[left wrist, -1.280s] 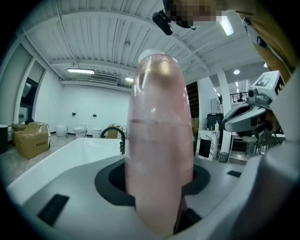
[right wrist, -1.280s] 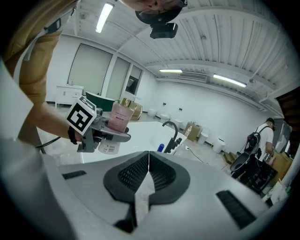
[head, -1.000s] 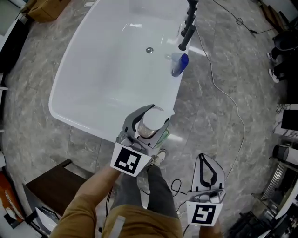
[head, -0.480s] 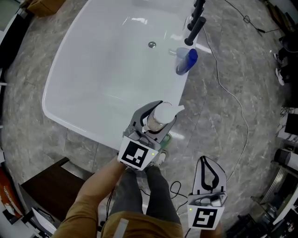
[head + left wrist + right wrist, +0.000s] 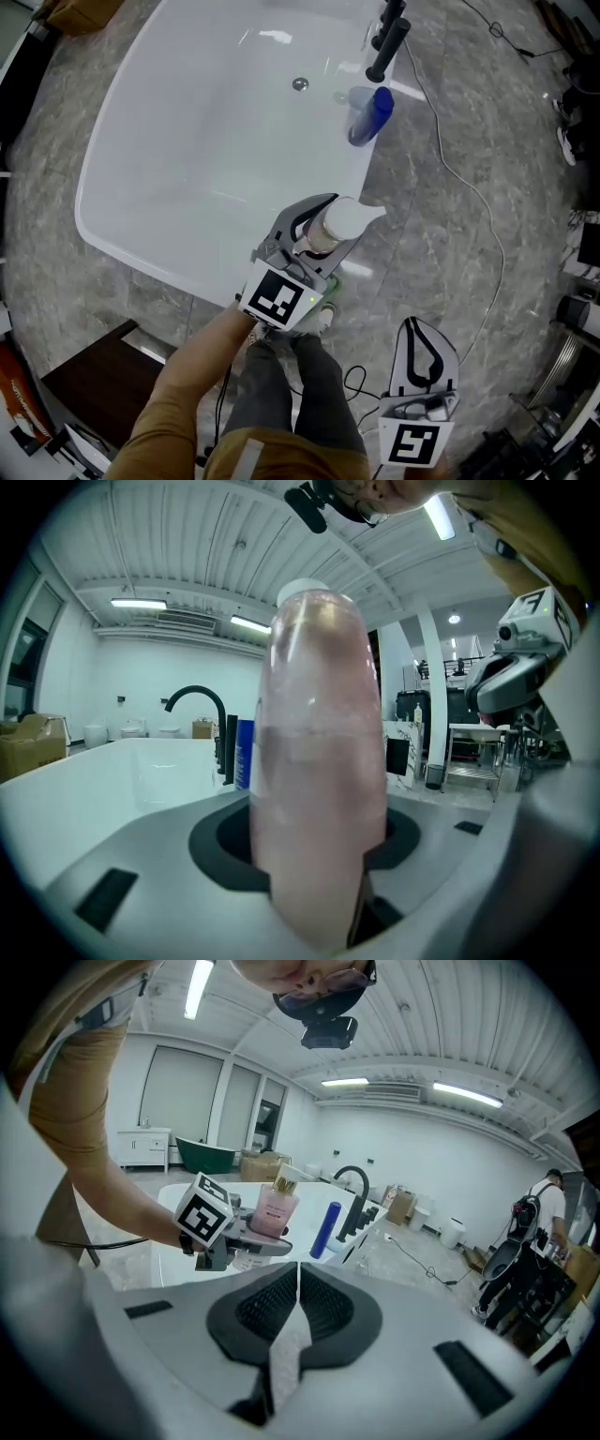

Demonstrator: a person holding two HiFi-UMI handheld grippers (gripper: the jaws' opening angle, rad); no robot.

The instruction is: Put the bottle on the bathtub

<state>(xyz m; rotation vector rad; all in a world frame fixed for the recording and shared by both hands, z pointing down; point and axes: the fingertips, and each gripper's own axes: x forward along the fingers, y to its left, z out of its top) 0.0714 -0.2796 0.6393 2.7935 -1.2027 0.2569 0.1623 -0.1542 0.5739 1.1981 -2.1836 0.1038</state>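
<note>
A pink bottle (image 5: 345, 218) with a white pump top stands upright in my left gripper (image 5: 319, 234), which is shut on it. It hangs over the near right corner of the white bathtub (image 5: 141, 150). In the left gripper view the bottle (image 5: 319, 761) fills the gap between the jaws, with the bathtub (image 5: 84, 780) beyond at the left. My right gripper (image 5: 417, 330) is lower right, over the floor, shut and empty. The right gripper view shows its jaws pressed together (image 5: 298, 1309), and the bottle (image 5: 275, 1209) in the left gripper (image 5: 225, 1232).
A blue bottle (image 5: 370, 114) stands on the tub's right rim beside a black faucet (image 5: 389, 37). A cable (image 5: 469, 187) runs over the marble floor at the right. A dark cabinet (image 5: 94, 366) sits lower left. My legs and a shoe (image 5: 323, 319) are below the left gripper.
The left gripper has carried the bottle a little to the right and farther along the tub's near right corner; its pump spout now points right. The right gripper has hardly moved.
</note>
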